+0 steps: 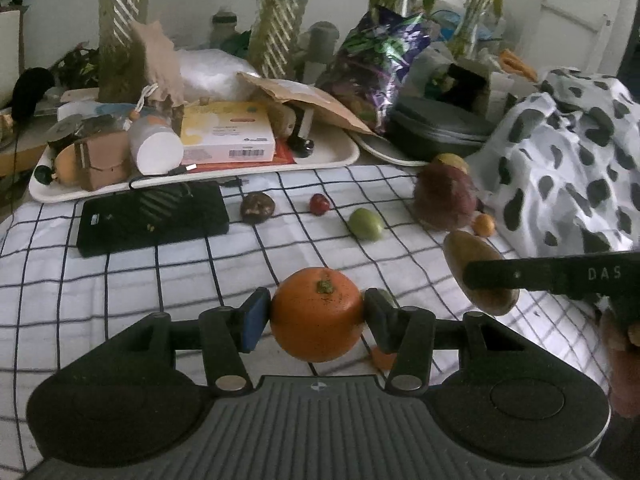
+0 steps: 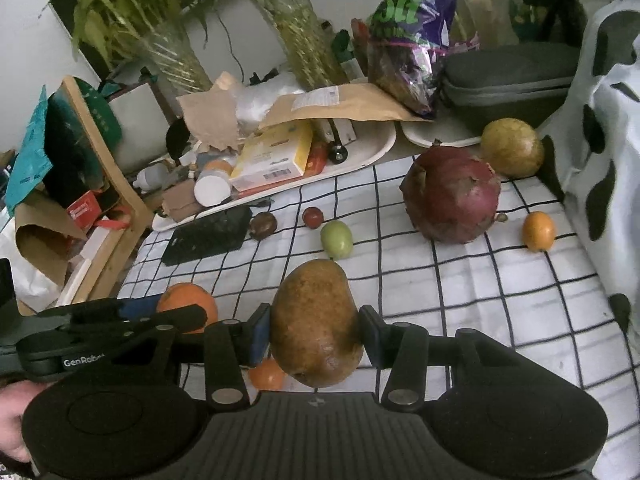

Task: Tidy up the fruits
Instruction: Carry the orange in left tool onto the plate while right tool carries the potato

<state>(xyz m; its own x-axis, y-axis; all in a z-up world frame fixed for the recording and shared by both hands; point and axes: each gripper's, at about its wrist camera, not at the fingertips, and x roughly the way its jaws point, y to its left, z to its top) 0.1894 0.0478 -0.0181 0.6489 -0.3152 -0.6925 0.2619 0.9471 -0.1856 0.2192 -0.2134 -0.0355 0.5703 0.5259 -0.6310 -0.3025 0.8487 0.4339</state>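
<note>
Right wrist view: right gripper (image 2: 316,334) fingers clamped mango (image 2: 316,320); left gripper (image 1: 316,314) fingers clamped orange (image 1: 316,314), both near dragon fruit (image 2: 450,196). Est. early stage; approx. six fruits unsorted on checked cloth (image 2: 500,300).

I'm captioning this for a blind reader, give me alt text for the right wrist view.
The right tongs grip a brownish-yellow oval mango above a white black-checked cloth. Beyond lie a small green fruit, a large dark-red pomegranate and a small orange fruit; the left tongs hold a round orange.
</note>
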